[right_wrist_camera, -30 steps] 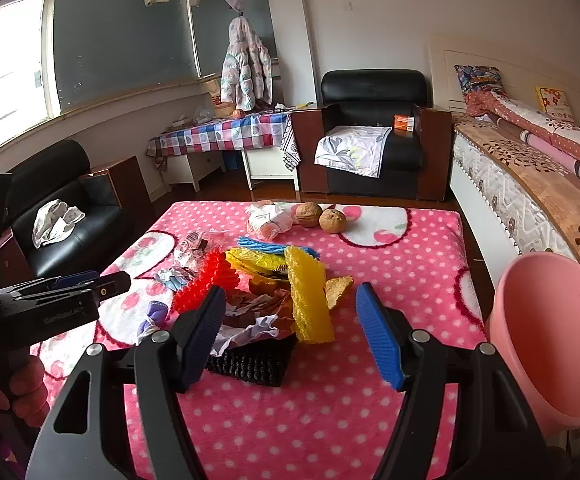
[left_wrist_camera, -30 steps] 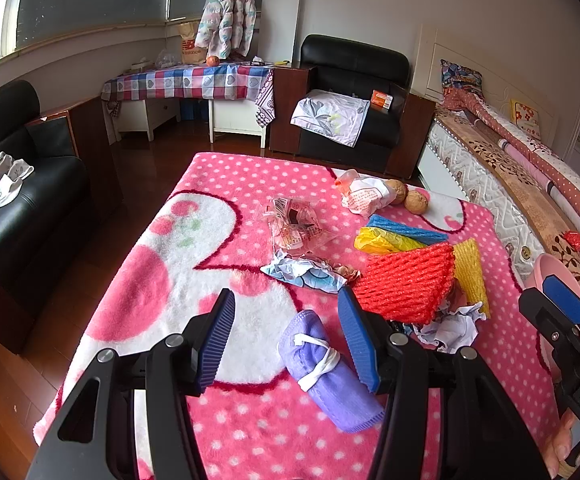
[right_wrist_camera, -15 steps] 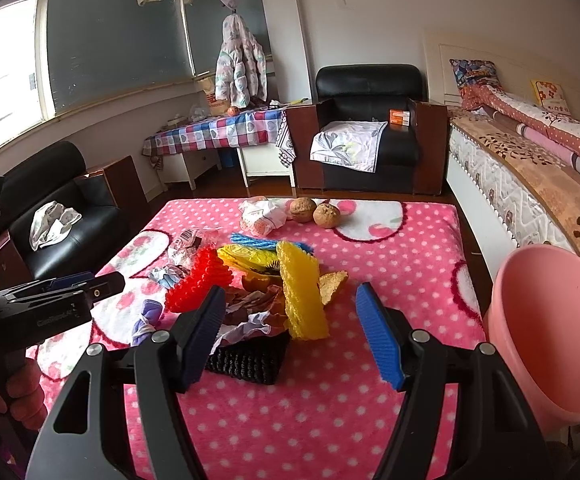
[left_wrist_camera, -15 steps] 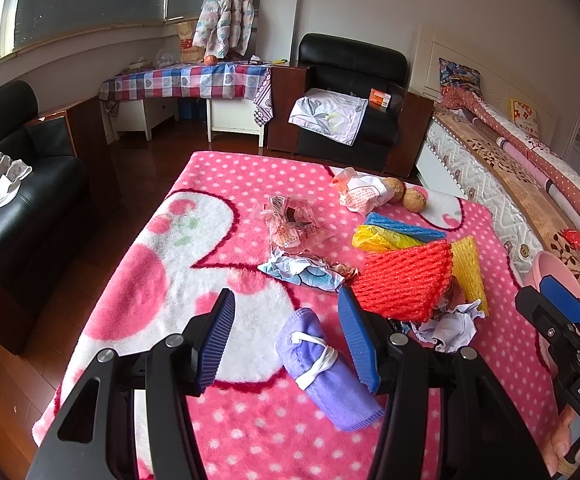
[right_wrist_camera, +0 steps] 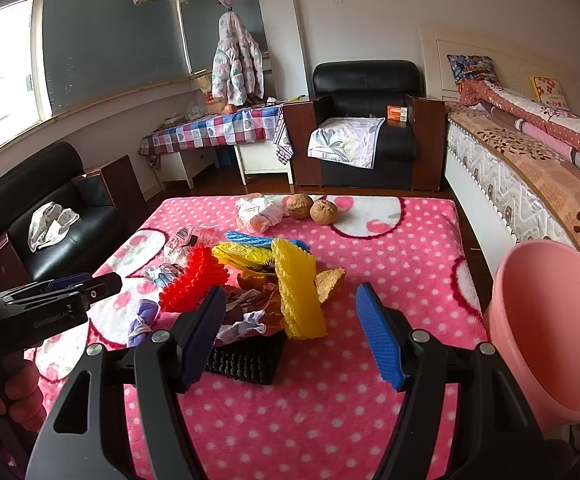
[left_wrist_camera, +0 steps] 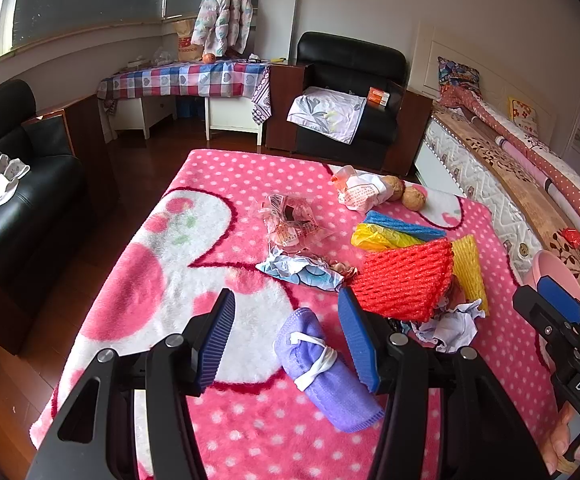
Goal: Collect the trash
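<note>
The left tongs (left_wrist_camera: 285,344) are spread wide, released, low in the left wrist frame, straddling a rolled purple cloth (left_wrist_camera: 326,368) tied with a white band. The cloth lies on the pink dotted blanket (left_wrist_camera: 249,176) that covers the counter, nearer the right finger than the left; whether it touches that finger I cannot tell.

The trash sits in a heap right of centre in this view: a red foam net (left_wrist_camera: 406,280) in front, a yellow foam net (left_wrist_camera: 468,268) just beside it on the right, a yellow bag (left_wrist_camera: 378,238) and a blue foam strip (left_wrist_camera: 404,226) behind, and crumpled white paper (left_wrist_camera: 450,326) below the red net. Left of the heap lie a clear wrapper (left_wrist_camera: 290,220) and a pale blue wrapper (left_wrist_camera: 302,270). Farther up are a white wrapper (left_wrist_camera: 360,192) and two walnuts (left_wrist_camera: 404,194) touching each other.

In the right wrist frame the right tongs (right_wrist_camera: 290,336) are also released and empty, low at centre, pointing at the heap. Between the fingers show the lower end of the yellow net and a black ribbed piece (right_wrist_camera: 245,360). A pink bin (right_wrist_camera: 550,328) stands at the right edge, off the blanket. A hand (right_wrist_camera: 9,404) at lower left grips the left handle.
</note>
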The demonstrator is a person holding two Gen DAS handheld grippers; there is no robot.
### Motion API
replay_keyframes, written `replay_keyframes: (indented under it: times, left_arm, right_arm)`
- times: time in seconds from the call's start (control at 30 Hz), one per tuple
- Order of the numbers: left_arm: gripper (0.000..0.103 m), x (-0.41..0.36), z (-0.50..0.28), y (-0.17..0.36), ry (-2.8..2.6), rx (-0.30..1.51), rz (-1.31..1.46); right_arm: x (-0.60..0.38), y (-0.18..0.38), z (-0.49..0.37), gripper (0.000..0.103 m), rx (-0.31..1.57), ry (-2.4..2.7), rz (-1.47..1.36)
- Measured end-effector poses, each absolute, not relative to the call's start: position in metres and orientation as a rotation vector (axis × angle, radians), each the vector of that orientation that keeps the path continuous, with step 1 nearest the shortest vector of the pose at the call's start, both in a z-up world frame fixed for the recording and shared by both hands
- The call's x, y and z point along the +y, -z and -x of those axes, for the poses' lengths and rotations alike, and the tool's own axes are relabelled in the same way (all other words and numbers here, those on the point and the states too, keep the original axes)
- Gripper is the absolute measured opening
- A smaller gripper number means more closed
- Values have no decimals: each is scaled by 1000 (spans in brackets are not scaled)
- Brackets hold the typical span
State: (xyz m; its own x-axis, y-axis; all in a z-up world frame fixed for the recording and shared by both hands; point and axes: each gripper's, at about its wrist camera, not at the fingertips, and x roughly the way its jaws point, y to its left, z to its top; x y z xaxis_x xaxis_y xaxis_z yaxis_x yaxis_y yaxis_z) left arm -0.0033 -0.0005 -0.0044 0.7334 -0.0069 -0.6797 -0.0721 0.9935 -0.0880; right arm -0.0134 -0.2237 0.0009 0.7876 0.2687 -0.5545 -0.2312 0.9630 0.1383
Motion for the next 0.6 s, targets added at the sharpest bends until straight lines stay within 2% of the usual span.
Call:
replay_keyframes:
  times: [0.6]
  left_arm:
    - [53,-5,3,9,-7,750,110]
  right_arm:
    - [-225,4,8,68,616,-264,-72]
